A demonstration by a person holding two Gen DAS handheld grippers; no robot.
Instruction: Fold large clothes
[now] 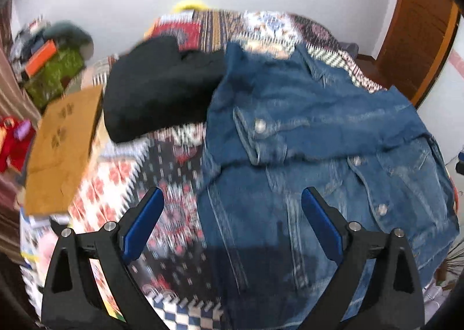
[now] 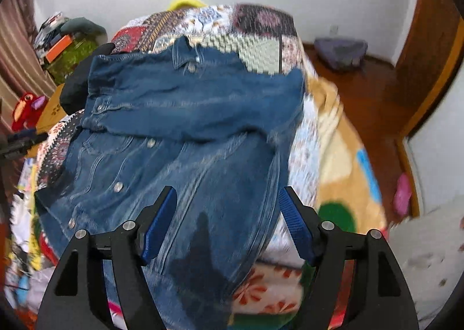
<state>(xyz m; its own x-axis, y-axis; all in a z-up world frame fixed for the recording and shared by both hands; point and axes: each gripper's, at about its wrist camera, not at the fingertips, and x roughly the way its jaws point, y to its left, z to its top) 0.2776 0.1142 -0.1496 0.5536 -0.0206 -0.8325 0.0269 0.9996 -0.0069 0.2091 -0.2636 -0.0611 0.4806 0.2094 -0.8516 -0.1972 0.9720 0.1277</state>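
A blue denim jacket [image 1: 313, 138] lies spread on the patterned bed cover [image 1: 171, 185], front up, with one sleeve folded across its chest. It also shows in the right wrist view [image 2: 185, 133]. My left gripper [image 1: 232, 199] is open and empty, hovering above the jacket's lower left edge. My right gripper [image 2: 227, 196] is open and empty above the jacket's lower right part. A black garment [image 1: 156, 89] lies beyond the jacket at its upper left, partly under the denim.
A brown cardboard box [image 1: 63, 150] sits at the bed's left edge. Clutter with a green item [image 1: 58, 72] and a red toy [image 2: 26, 109] lies at the left. A colourful blanket [image 2: 342, 156] covers the bed's right side. Wooden floor [image 2: 362, 92] and door [image 1: 420, 25] are right.
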